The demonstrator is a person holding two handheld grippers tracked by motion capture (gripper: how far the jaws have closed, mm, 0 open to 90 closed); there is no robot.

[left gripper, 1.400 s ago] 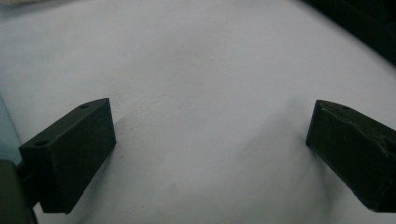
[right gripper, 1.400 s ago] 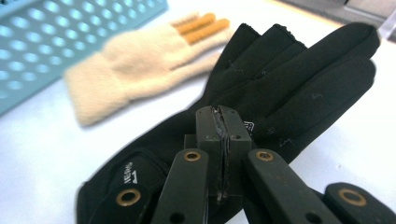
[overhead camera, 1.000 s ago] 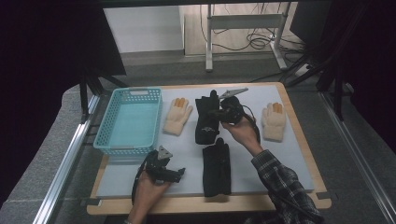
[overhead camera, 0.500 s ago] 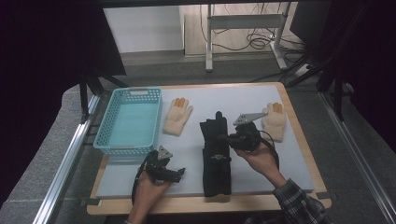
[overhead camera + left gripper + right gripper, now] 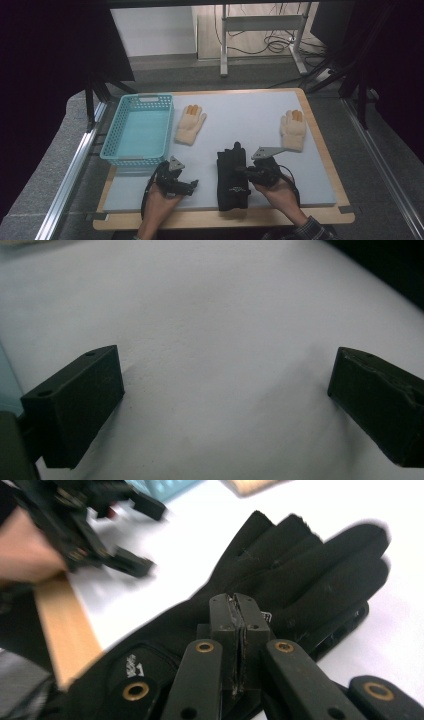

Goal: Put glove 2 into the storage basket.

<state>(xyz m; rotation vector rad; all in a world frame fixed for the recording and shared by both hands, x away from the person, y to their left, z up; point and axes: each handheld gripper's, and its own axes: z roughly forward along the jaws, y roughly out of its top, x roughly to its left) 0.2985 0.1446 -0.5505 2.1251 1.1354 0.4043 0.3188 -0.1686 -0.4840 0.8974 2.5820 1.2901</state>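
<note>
- From the high view, a black glove (image 5: 232, 176) lies near the front edge of the white mat (image 5: 240, 120), a little right of its middle, cuff toward the person and fingers pointing away.
- It looks thick there, like two black gloves stacked; the right gripper view bears this out, showing a second layer of black fingers (image 5: 345, 622) under the upper glove (image 5: 280, 585).
- The right gripper (image 5: 250, 173) sits at the glove's right edge, held in the person's right hand (image 5: 277, 189).
- The right gripper view shows what the high view cannot: its jaws are pressed together, pad against pad, low over the glove's back. Whether any fabric is caught between them cannot be told.
- The left gripper (image 5: 187, 186) rests on the mat at the near left, just in front of the blue basket (image 5: 138, 131), with the left hand (image 5: 159, 202) behind it.
- In the left gripper view its two black pads (image 5: 75, 405) stand wide apart over bare mat with nothing between them; the high view is too small to settle that.
- The right gripper view also catches the left gripper (image 5: 125, 535) blurred at its upper left, beside the wooden board edge (image 5: 65, 630).
- The high view alone gives the wider layout: one cream glove with orange fingertips (image 5: 190, 125) just right of the basket, another (image 5: 293, 129) at the far right, well apart.
</note>
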